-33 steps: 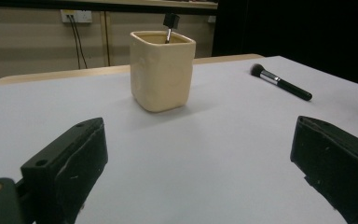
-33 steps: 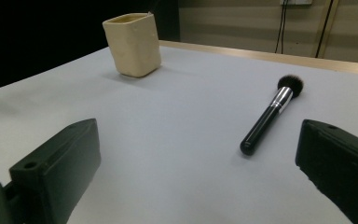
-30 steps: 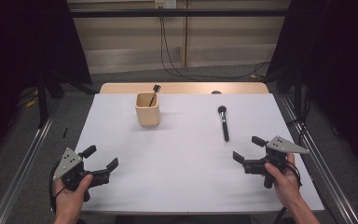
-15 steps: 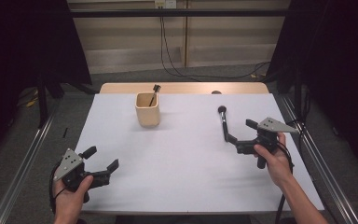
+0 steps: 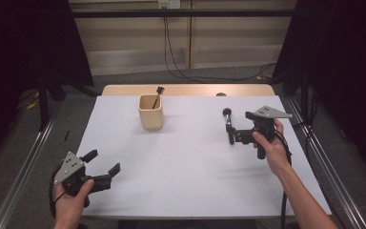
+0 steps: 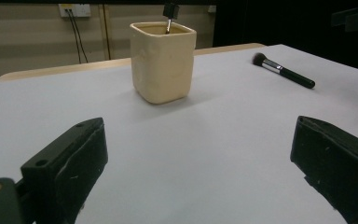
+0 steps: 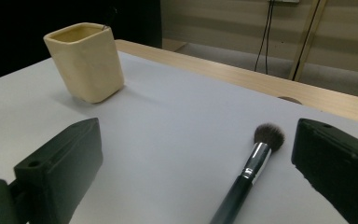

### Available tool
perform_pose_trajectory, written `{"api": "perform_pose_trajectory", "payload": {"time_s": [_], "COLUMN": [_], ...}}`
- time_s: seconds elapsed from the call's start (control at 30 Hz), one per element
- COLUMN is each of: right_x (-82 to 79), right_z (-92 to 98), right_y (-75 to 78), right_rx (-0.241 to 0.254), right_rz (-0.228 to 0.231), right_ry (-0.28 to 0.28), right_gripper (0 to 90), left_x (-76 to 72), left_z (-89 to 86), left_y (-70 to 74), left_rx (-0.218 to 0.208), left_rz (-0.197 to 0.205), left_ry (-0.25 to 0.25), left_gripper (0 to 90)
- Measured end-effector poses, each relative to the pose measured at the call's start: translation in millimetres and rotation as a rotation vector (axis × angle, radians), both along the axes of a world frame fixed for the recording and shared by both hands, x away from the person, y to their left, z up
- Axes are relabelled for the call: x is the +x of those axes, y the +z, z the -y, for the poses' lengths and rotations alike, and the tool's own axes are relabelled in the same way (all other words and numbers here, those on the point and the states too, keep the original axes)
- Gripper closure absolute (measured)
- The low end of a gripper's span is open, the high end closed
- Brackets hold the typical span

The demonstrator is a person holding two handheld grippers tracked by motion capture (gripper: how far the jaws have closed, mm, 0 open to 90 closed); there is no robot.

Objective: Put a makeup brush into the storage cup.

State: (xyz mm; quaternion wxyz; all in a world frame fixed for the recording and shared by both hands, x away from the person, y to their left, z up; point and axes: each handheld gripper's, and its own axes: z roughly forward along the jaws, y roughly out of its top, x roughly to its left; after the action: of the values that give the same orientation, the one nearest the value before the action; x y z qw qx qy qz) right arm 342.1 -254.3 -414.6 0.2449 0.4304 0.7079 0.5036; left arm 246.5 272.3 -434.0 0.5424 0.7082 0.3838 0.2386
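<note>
Brush: a black-handled makeup brush (image 5: pixel 228 125) lies flat on the right half of the table, well apart from the cup.
Long axis: in the high view it runs nearly straight away from the person, a little slanted.
Pointing: the dark bristle head is at the far end, toward the wooden strip; the handle end comes back toward the person. A silver ferrule sits between head and handle in the right gripper view (image 7: pixel 251 172).
Right gripper: the right gripper (image 5: pixel 232 133) is spread wide, its jaws standing on either side of the handle, nothing pinched; whether a jaw touches the brush cannot be told.
Left gripper: the left gripper (image 5: pixel 102 162) hovers at the near left corner, jaws wide apart and empty, well apart from the brush.
Cup: a cream square cup (image 5: pixel 151 111) stands upright at the far middle, a small dark-tipped tool (image 5: pixel 158 95) leaning inside it.
Surface: a white sheet over the table (image 5: pixel 186 176), with a bare wooden strip (image 5: pixel 124 90) along the far edge.
Room: dim, black curtains at both sides, a pale wall behind with cables hanging from an outlet (image 5: pixel 168 4).
</note>
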Motion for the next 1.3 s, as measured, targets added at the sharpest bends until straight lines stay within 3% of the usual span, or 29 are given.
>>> {"api": "perform_pose_trajectory", "payload": {"time_s": [0.2, 0.57, 0.8, 0.93, 1.07, 1.3], "right_x": [13.9, 34.5, 47.4, 55.4, 63.5, 71.4], "right_z": [-1.3, -0.6, -3.7, -6.7, -8.3, -9.1], "right_y": [-0.4, -5.1, -11.8, -12.7, -14.5, -19.3], "right_rx": [-0.025, -0.105, -0.173, -0.200, -0.230, -0.291], "right_rz": [-0.039, -0.176, -0.304, -0.363, -0.453, -0.578], "right_ry": [-0.010, 0.001, 0.043, 0.033, 0.051, 0.004], "right_gripper": [0.4, 0.1, 0.5, 0.5, 1.7, 2.1], "left_x": [2.7, 3.1, 3.5, 3.7, 3.9, 4.1], "left_z": [-1.2, -1.7, -1.6, -1.2, -1.4, -1.7], "left_y": [-1.2, -0.6, -1.1, -0.8, -1.0, -1.2], "left_rx": [-0.005, 0.018, 0.028, 0.028, 0.033, 0.033], "left_rz": [-0.011, -0.005, -0.009, -0.003, 0.000, -0.002], "left_ry": [0.006, -0.003, -0.007, -0.019, -0.019, -0.019], "left_gripper": [3.7, 3.7, 3.7, 3.7, 3.7, 3.7]}}
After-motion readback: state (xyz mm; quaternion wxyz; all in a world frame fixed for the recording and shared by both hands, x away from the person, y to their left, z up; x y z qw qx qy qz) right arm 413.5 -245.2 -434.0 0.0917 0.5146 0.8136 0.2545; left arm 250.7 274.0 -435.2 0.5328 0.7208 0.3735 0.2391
